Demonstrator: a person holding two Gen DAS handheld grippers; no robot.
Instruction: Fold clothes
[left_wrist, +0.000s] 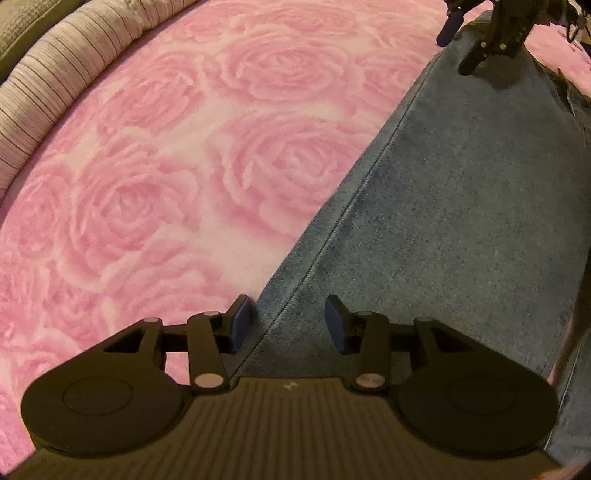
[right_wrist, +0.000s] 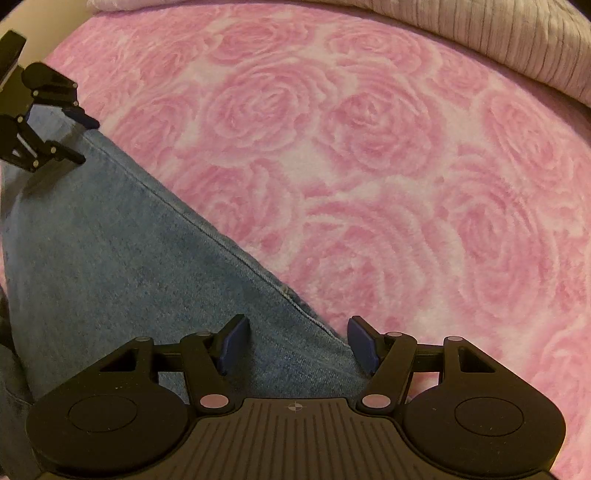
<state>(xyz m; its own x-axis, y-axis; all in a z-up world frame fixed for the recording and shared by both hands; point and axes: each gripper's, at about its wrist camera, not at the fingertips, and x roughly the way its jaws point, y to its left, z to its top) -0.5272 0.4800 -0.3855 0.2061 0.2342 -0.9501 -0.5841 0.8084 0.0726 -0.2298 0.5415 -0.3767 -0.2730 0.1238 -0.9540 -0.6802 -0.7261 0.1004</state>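
Note:
A pair of blue jeans (left_wrist: 461, 206) lies flat on a pink rose-patterned blanket (left_wrist: 166, 166); it also shows in the right wrist view (right_wrist: 110, 258). My left gripper (left_wrist: 290, 321) is open, its blue pads straddling the seamed long edge of the jeans at one end. My right gripper (right_wrist: 299, 343) is open, its pads straddling the same seamed edge at the other end. Each gripper shows in the other's view, the right one (left_wrist: 458, 48) and the left one (right_wrist: 79, 140), both open over the denim.
A striped grey-white pillow or bolster (left_wrist: 55, 85) runs along the far edge of the blanket, also in the right wrist view (right_wrist: 517, 40). The pink blanket (right_wrist: 406, 184) spreads wide beside the jeans.

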